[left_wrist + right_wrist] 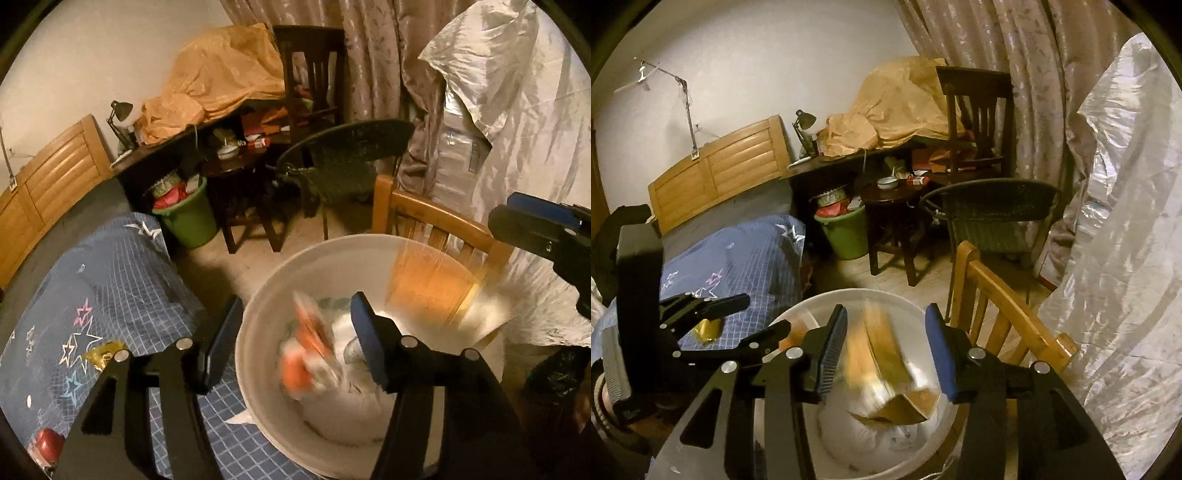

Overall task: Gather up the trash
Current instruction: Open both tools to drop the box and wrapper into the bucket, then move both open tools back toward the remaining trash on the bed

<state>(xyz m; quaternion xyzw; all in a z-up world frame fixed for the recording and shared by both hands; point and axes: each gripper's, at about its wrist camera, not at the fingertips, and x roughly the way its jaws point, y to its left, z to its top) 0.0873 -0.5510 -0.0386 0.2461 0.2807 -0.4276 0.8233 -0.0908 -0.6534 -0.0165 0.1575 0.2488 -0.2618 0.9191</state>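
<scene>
- Jaws on your left gripper point(291, 332) stand parted, angled down over the round white plastic bin point(258, 306); a blurred orange-and-white wrapper point(306, 354) drops free between them.
- Your right gripper point(886, 347) likewise gapes, tilted downward above the bin, a blurred brown cardboard box point(886, 365) loose between its pads.

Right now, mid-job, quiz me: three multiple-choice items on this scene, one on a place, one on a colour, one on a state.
1. Where is the gold wrapper?
A) on the blue star-print bedspread
B) on the wooden chair
C) in the green bucket

2. What colour is the bin below the tongs?
A) black
B) white
C) red

3. How do the right tongs stand?
A) shut on a box
B) shut on nothing
C) open, pads touching nothing

Answers: 1 A, it lies on the bedspread; 2 B, its rim and wall are white; 3 C, a blurred cardboard box is loose between the spread pads.
</scene>
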